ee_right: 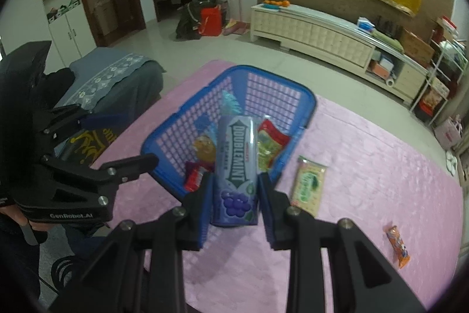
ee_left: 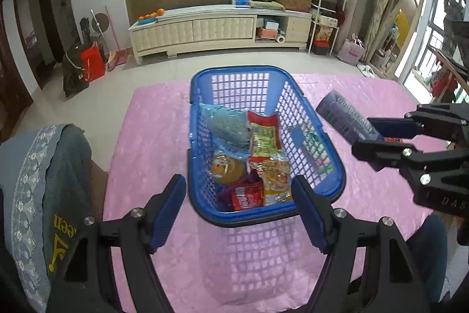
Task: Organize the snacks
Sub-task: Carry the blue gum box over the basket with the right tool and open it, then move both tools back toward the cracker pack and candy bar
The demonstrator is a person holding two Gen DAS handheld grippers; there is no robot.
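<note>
A blue mesh basket (ee_left: pixel 205 204) (ee_right: pixel 164 137) stands on the pink tablecloth (ee_left: pixel 146 137) and holds several snack packets. My right gripper (ee_right: pixel 234 195) (ee_left: pixel 362 134) is shut on a purple Doublemint gum pack (ee_right: pixel 236 166) (ee_left: pixel 340 113), carried in the air beside the basket's right rim. My left gripper (ee_left: pixel 239 195) (ee_right: pixel 117 134) is open with nothing between its fingers, hovering over the basket's near end. On the cloth to the right of the basket lie a green-and-cream packet (ee_right: pixel 307 185) and a small orange wrapped snack (ee_right: pixel 397 245).
A blue-grey covered seat (ee_left: pixel 35 166) stands against the table's left side. Beyond the table are a tiled floor, a long cream cabinet (ee_left: pixel 219 28), bags by the wall (ee_left: pixel 85 66) and shelving at the right.
</note>
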